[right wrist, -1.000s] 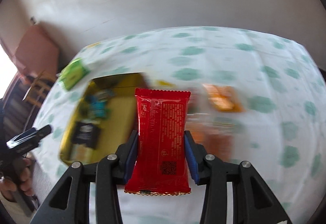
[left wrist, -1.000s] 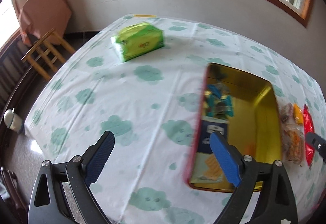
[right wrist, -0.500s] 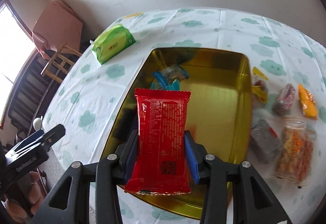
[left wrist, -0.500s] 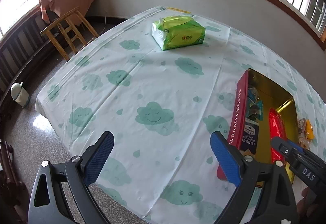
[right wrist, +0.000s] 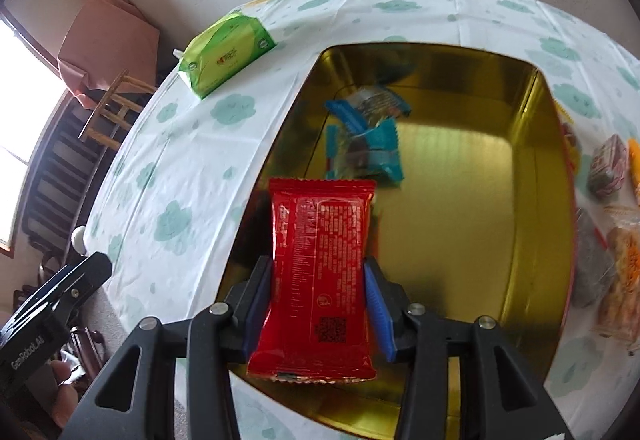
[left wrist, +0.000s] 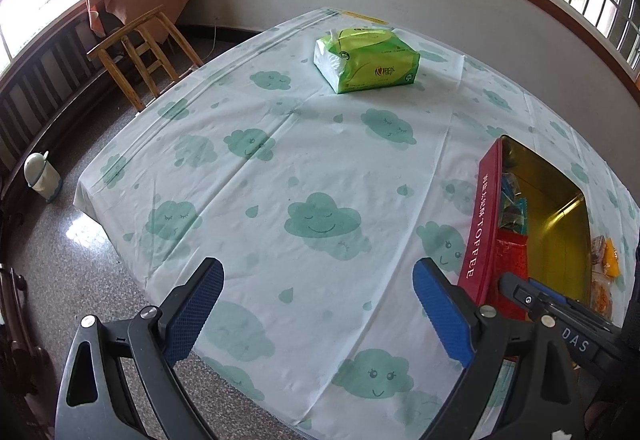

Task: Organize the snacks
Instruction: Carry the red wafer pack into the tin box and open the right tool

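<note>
My right gripper (right wrist: 318, 304) is shut on a red snack packet (right wrist: 320, 260) and holds it over the near left part of the open tin (right wrist: 520, 208), which is gold inside. Blue-wrapped snacks (right wrist: 368, 136) lie at the tin's far left. In the left wrist view the tin (left wrist: 478, 224) shows its red "TOFFEE" side at the right, with the red packet (left wrist: 512, 252) inside its rim and the right gripper's body below it. My left gripper (left wrist: 316, 304) is open and empty above the tablecloth, left of the tin.
A green tissue pack (left wrist: 366, 58) lies at the far side of the table (left wrist: 280, 160). Several loose snack packets (right wrist: 616, 224) lie on the cloth right of the tin. A wooden stool (left wrist: 140, 48) and a small bin (left wrist: 42, 176) stand on the floor at the left.
My right gripper has carried the red packet from right of the tin to over it and lower into it. My left gripper has drawn back to the left, away from the tin.
</note>
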Motion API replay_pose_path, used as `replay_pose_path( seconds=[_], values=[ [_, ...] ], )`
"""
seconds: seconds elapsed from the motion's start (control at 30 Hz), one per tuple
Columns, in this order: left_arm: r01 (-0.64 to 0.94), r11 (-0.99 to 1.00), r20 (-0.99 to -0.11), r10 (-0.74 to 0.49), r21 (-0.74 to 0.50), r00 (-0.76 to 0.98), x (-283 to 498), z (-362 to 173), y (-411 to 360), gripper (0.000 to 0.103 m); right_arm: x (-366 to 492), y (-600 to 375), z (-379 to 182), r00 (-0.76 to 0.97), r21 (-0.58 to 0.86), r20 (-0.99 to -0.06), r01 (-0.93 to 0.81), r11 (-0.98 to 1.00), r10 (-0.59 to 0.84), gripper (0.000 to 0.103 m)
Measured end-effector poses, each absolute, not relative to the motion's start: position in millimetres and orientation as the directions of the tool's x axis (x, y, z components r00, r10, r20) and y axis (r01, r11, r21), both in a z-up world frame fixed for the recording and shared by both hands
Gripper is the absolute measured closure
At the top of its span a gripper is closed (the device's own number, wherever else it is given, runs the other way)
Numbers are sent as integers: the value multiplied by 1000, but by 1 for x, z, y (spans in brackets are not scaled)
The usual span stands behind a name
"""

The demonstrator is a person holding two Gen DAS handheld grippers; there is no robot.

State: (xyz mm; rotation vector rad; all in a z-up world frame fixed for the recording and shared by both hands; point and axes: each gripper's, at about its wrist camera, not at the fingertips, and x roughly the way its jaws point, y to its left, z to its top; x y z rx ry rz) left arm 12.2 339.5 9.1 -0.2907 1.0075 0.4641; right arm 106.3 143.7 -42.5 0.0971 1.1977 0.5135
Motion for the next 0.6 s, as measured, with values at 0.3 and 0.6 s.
replay_pose_path(
  seconds=[0.3, 0.6],
  values=[
    [-474, 880, -855, 223, -30, 468, 12, 13, 328, 9, 94, 145, -37, 277, 318, -853, -398, 861, 443, 55],
    [-392, 919, -832, 180, -48, 525, 17, 28, 293, 9, 70, 80, 5, 467, 143, -808, -438, 888, 360, 55]
  ],
)
